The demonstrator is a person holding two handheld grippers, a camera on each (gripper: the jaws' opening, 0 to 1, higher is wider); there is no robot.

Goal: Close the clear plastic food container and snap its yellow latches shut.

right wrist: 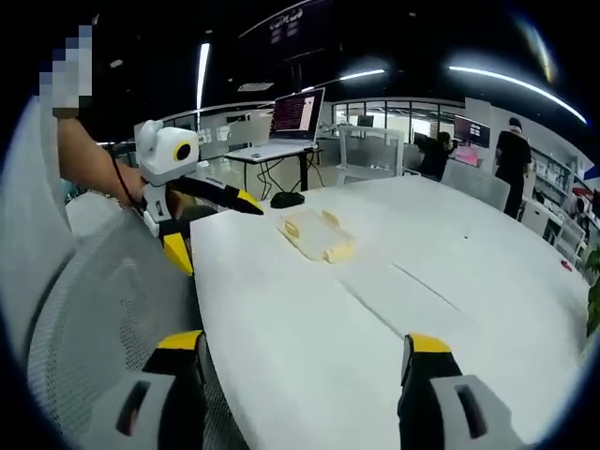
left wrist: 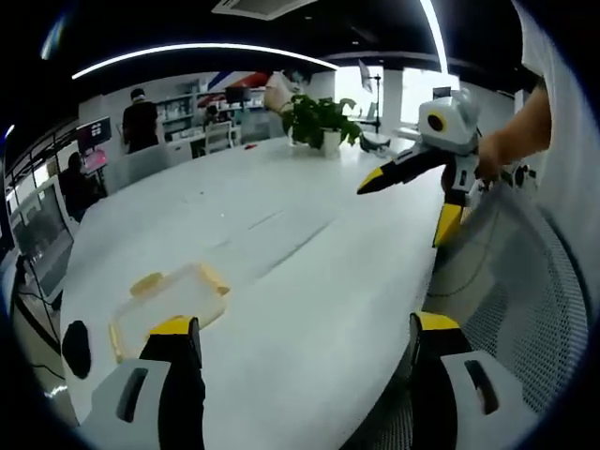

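White and broad, the tabletop (left wrist: 309,272) is stretching across an open office lit by long ceiling light strips, with a faint seam running along its middle. At its far end in the left gripper view a potted plant (left wrist: 321,120) is standing, and beyond it shelves and monitors are lining the walls while a person in dark clothes (left wrist: 141,120) is standing with their back turned. In the right gripper view a laptop (right wrist: 296,114) with a lit screen is sitting on a separate desk past the table's edge, and a black mouse-like object (right wrist: 286,199) is lying near that corner (too small to tell for certain).

The clear plastic food container (left wrist: 167,302) is lying flat on the tabletop, near its edge, with yellow latches (left wrist: 145,283) showing along its sides; in the right gripper view it is sitting well apart from both grippers. Whether its lid is fully seated cannot be told.

The left gripper (left wrist: 302,339) is hovering above the tabletop with its jaws spread wide and nothing between them, its left jaw tip overlapping the container in view. The right gripper (right wrist: 307,354) is likewise hanging with jaws parted and empty, over the table edge. A mesh-backed chair (right wrist: 94,291) is standing beside the table, and a hand (left wrist: 492,155) is gripping the right gripper's handle
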